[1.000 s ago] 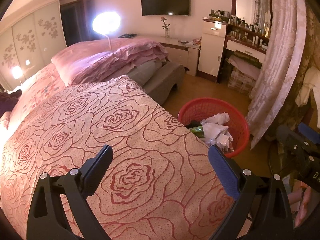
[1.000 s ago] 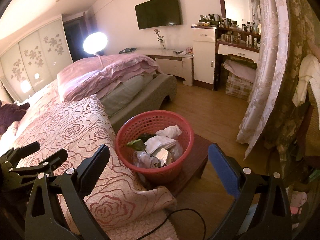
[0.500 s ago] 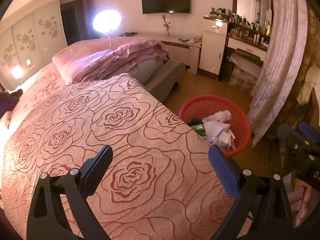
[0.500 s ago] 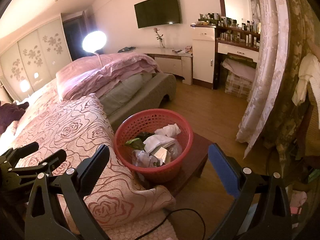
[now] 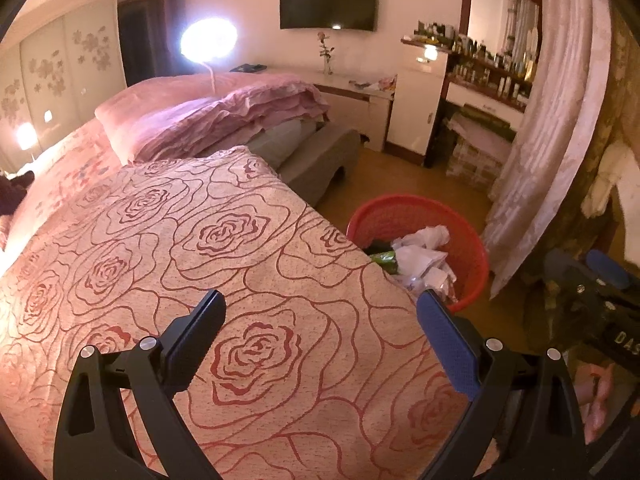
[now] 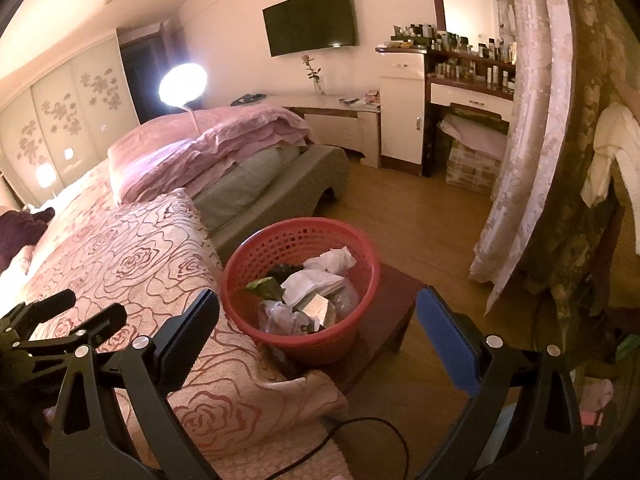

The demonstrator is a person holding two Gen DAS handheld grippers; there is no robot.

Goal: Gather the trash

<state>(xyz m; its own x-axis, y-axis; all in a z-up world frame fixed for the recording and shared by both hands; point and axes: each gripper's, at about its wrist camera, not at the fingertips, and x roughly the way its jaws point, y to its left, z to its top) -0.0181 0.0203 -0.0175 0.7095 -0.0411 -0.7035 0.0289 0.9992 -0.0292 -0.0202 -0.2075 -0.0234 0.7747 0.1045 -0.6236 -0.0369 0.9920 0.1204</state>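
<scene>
Right wrist view: trash (image 6: 308, 292) heaped in basket (image 6: 280, 236) on low stool (image 6: 394, 300) beside bed (image 6: 132, 256), both grippers (image 6: 316, 328) (image 5: 320, 336) wide open, empty; likely risk, basket knocked off stool by a careless reach, trash spilling.

Your left wrist view looks across the rose bedspread (image 5: 224, 240); your right wrist view sits nearer the red basket (image 6: 256, 256). Both share it.

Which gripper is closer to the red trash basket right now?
Right. The right gripper hangs open directly over the red trash basket; the left gripper is open above the rose bedspread beside it.
</scene>
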